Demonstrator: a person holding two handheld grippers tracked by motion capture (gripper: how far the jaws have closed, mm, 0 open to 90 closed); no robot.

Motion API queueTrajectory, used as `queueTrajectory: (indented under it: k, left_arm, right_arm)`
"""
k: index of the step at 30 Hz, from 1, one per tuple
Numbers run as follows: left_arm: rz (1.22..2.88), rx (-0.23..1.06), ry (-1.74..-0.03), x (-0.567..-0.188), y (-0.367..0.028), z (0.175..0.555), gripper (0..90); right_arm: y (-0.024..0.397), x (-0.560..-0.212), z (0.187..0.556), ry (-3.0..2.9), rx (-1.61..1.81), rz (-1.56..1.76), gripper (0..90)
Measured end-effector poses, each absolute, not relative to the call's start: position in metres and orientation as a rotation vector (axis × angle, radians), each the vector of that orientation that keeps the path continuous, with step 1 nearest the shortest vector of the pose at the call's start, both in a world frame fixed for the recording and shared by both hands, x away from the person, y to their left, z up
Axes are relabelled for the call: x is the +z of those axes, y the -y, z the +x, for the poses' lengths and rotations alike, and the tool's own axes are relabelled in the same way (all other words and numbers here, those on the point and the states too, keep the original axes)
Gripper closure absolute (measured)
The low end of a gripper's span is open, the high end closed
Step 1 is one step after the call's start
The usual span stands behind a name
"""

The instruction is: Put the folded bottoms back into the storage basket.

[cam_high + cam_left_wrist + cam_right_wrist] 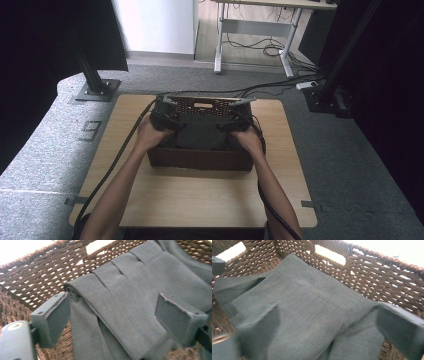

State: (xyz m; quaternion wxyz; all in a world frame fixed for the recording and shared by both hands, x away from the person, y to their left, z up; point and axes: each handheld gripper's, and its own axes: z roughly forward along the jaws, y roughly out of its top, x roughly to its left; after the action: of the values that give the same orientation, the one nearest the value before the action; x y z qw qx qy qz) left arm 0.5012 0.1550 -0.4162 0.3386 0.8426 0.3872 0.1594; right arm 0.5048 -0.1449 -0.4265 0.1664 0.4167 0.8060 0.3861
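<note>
Resting folded in the wicker basket (200, 159) — grey cloth (200, 132), both grippers open.

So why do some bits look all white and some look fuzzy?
Left and right gripper views: daylight glares white through the wicker basket handle holes; the right gripper jaws smear with blur over the grey folded cloth. High view: dim, with dark corners.

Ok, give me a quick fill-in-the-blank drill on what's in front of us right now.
1. The folded grey cloth lies inside the woven ____.
2. The left gripper has its jaws ____, set apart on either side of the cloth's folded edge.
3. The basket stands on a ____ table.
4. The slot handle is cut into the basket's ____.

Missing words: basket; open; wooden; wall
</note>
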Motion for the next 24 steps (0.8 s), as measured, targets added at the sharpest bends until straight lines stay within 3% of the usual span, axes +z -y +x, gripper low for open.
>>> queueTrajectory:
  k: [2, 8, 24]
  left_arm:
    - [2.186, 0.415, -1.003, -0.413, -0.159, 0.497, 4.7]
    - [2.161, 0.41, -0.988, -0.406, -0.171, 0.483, 0.9]
    - [2.126, 0.453, -0.931, -0.4, -0.195, 0.446, 0.0]
  right_arm:
    - [0.149, -0.423, 0.496, -2.304, 1.094, 1.155, 0.0]
    - [0.16, -0.418, 0.483, -2.293, 1.116, 1.141, 0.0]
    - [0.185, -0.41, 0.45, -2.282, 1.125, 1.106, 0.0]
